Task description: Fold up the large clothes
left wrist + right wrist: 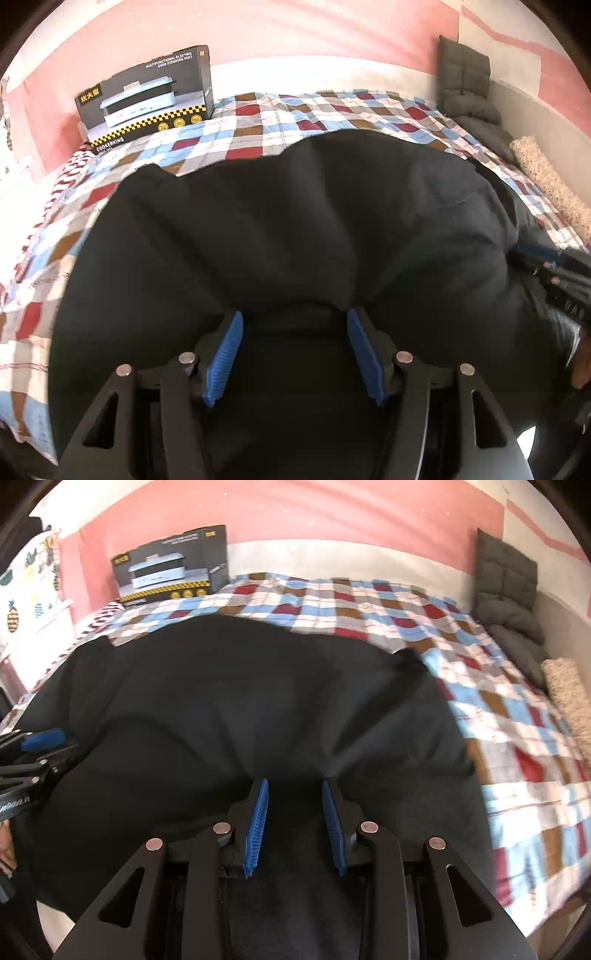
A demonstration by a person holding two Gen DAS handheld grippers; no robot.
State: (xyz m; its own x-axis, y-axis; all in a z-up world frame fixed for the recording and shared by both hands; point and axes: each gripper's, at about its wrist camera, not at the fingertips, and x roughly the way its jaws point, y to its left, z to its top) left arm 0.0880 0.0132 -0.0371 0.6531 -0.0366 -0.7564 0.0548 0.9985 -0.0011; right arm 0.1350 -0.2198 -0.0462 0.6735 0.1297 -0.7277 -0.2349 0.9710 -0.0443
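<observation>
- Black garment point(295, 221) lies spread over the near half of the bed, on the checked bedspread point(258, 122); its far edge is wavy, with ridges of cloth running toward both grippers.
- Left gripper point(294, 314): the 2 blue pads point(225, 354) stand wide apart, black cloth bunched at the tips and lying between them; the pads do not visibly press on it.
- Right gripper point(294, 782): blue pads point(256, 827) closer together, with a fold of the same black cloth gathered between them. Creases fan out from the tips, so it reads as clamped on the garment.
- In the right wrist view the left gripper shows at the far left edge, over the garment's left side.
- Black appliance box point(147, 96) stands at the far left of the bed, against the pink wall point(295, 29).
- Grey quilted cushion point(467, 77) is propped in the far right corner; a speckled beige roll point(546, 177) lies along the right edge.
</observation>
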